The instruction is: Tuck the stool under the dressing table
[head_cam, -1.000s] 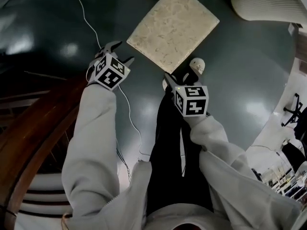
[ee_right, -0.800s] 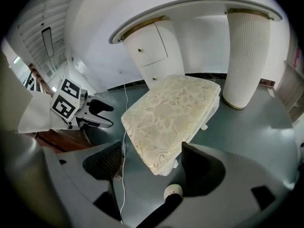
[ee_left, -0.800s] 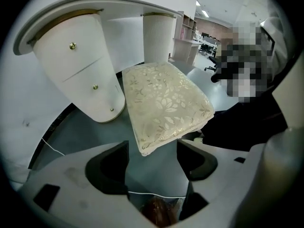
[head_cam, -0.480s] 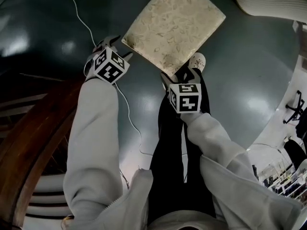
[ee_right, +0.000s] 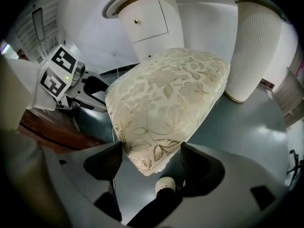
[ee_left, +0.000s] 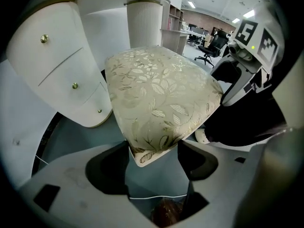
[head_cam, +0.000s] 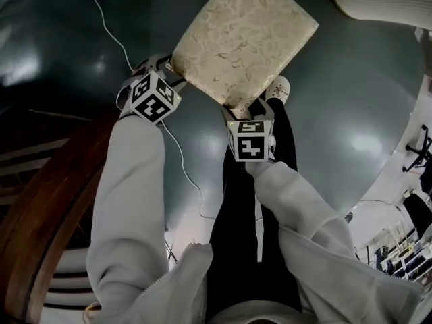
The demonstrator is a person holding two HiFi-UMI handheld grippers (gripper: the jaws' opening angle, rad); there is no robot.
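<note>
The stool [head_cam: 243,36] stands on the dark floor [head_cam: 351,113], its padded square seat turned cornerwise to the person. Beyond the stool's far side is the white dressing table [ee_left: 66,75], with its drawers and a fluted leg, and the stool is not yet under it.

The left gripper [head_cam: 164,67] is at the stool's near left corner and the right gripper [head_cam: 248,111] at its near right corner. On both, the jaws stand apart, straddling a corner of the cushion without having closed on it. A shoe [head_cam: 278,86] sits just beside the right corner, and a thin white cable [head_cam: 182,160] lies on the floor on the stool's left.

The seat looks soft and thickly stuffed, covered in a smooth brocade (likely slippery under hard jaws). A pinch on the fabric alone would probably squash and slide. A firmer hold should be low on the cushion edge, where the seat board presumably lies. The stool looks light enough to push along the glossy floor, with both corners moved evenly so it does not twist.
</note>
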